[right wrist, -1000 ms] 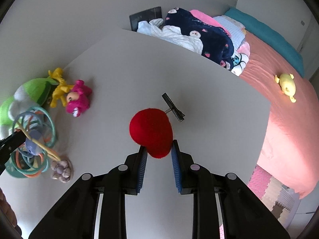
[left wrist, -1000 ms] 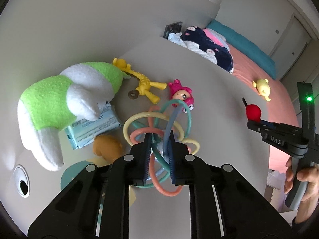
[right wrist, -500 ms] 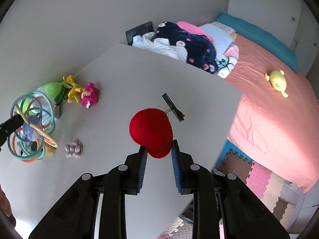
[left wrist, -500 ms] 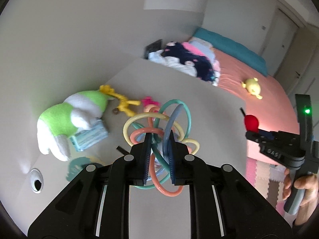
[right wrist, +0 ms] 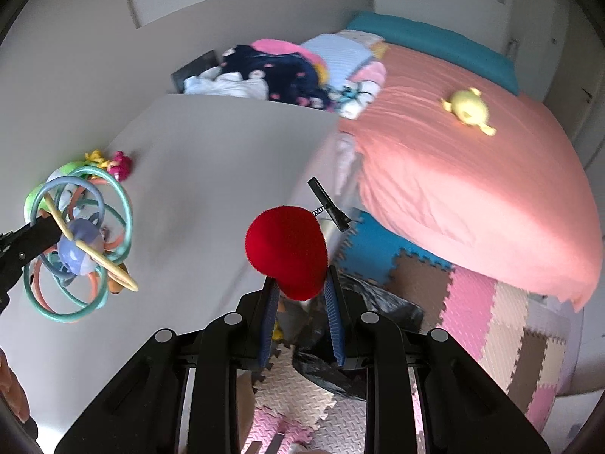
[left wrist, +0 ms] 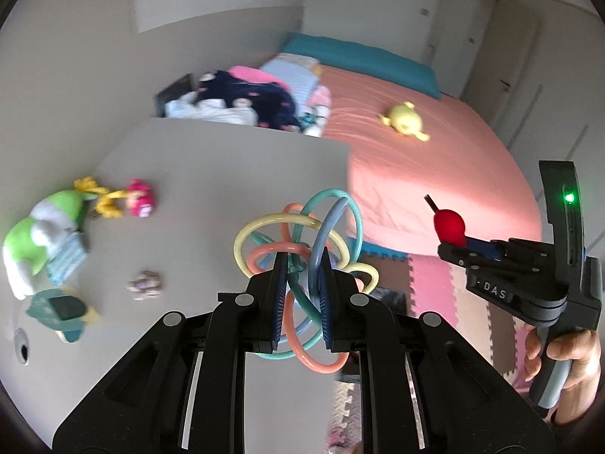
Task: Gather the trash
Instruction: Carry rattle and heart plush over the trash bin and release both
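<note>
The left gripper (left wrist: 300, 265) pinches the ring toy (left wrist: 306, 265): its jaws are nearly together, with two or three coloured loops trapped between the pads. Gripping the loops rather than the core suits the toy, since the thin rings fit a narrow gap and the rest hangs free around the fingers.

The right gripper (right wrist: 300, 287) pinches the red ball (right wrist: 286, 251) at its near, lower edge. The jaws press into the soft pile from both sides, and most of the ball projects beyond the fingertips (a black clip (right wrist: 328, 204) on a small spring sticks out from its far right side).

Both items are held clear of the table (left wrist: 234, 174), over its near right edge. A dark bag (right wrist: 332, 363) lies on the foam mat (right wrist: 503, 325) directly below the right gripper; judged from the task, it is the likely drop point, which explains why both loads are carried toward this side.

Still on the table at far left: a green plush (left wrist: 45, 223), a pink doll (left wrist: 140, 197) and a wipes pack (left wrist: 68, 259).
</note>
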The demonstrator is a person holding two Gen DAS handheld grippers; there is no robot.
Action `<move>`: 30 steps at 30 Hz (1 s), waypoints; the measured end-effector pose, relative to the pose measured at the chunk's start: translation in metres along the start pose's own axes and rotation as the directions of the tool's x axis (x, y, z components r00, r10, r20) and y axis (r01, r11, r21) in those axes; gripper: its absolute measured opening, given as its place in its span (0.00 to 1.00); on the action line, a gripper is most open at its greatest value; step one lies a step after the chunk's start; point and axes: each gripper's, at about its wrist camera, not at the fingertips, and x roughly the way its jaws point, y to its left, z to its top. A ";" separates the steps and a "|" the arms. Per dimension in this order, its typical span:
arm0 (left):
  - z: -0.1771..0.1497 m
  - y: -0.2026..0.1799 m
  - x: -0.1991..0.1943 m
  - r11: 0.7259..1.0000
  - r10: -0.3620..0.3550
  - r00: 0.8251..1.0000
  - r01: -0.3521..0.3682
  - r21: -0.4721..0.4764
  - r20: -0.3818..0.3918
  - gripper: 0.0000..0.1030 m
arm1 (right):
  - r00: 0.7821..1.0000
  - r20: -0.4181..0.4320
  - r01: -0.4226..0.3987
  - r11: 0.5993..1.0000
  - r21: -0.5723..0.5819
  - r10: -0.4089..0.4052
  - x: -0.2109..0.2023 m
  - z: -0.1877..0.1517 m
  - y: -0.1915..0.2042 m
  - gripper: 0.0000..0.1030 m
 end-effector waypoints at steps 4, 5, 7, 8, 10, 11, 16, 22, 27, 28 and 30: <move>0.001 -0.029 0.006 0.999 -0.015 1.000 0.015 0.031 -0.001 0.15 | 1.000 -0.003 0.026 0.999 0.033 -0.026 -0.008 -0.015 -0.032 0.25; 0.001 -0.032 0.006 0.999 -0.019 1.000 0.019 0.031 -0.002 0.15 | 0.999 -0.002 0.033 0.999 0.040 -0.032 -0.010 -0.018 -0.039 0.25; 0.003 -0.035 0.007 0.999 -0.030 1.000 0.030 0.025 0.000 0.15 | 0.999 0.000 0.034 0.998 0.052 -0.034 -0.013 -0.022 -0.049 0.25; 0.004 -0.037 0.006 0.999 -0.037 0.999 0.037 0.020 -0.001 0.15 | 0.999 0.000 0.037 0.998 0.058 -0.037 -0.014 -0.024 -0.054 0.25; 0.006 -0.040 0.006 0.999 -0.046 0.999 0.046 0.019 -0.002 0.15 | 0.999 0.001 0.039 0.997 0.065 -0.039 -0.015 -0.025 -0.060 0.25; 0.007 -0.043 0.005 0.999 -0.047 0.999 0.047 0.026 0.000 0.15 | 0.999 0.001 0.039 0.997 0.069 -0.039 -0.015 -0.026 -0.063 0.25; 0.006 -0.065 0.013 0.996 -0.070 0.997 0.071 0.062 -0.020 0.15 | 0.999 -0.005 0.032 0.995 0.097 -0.031 -0.013 -0.033 -0.077 0.25; 0.000 -0.100 0.041 0.990 -0.096 0.992 0.104 0.101 -0.082 0.15 | 0.998 -0.044 0.056 0.991 0.120 -0.051 -0.006 -0.047 -0.097 0.25; -0.008 -0.124 0.078 0.984 -0.127 0.977 0.145 0.101 -0.172 0.25 | 0.995 -0.092 0.050 0.987 0.151 -0.037 0.001 -0.061 -0.117 0.37; -0.009 -0.128 0.083 0.983 -0.134 0.973 0.154 0.096 -0.189 0.36 | 0.995 -0.087 0.051 0.985 0.166 -0.037 0.002 -0.062 -0.121 0.48; -0.012 -0.134 0.096 0.986 -0.121 0.970 0.142 0.088 -0.212 0.52 | 0.996 -0.070 0.073 0.979 0.189 -0.061 0.001 -0.065 -0.130 0.61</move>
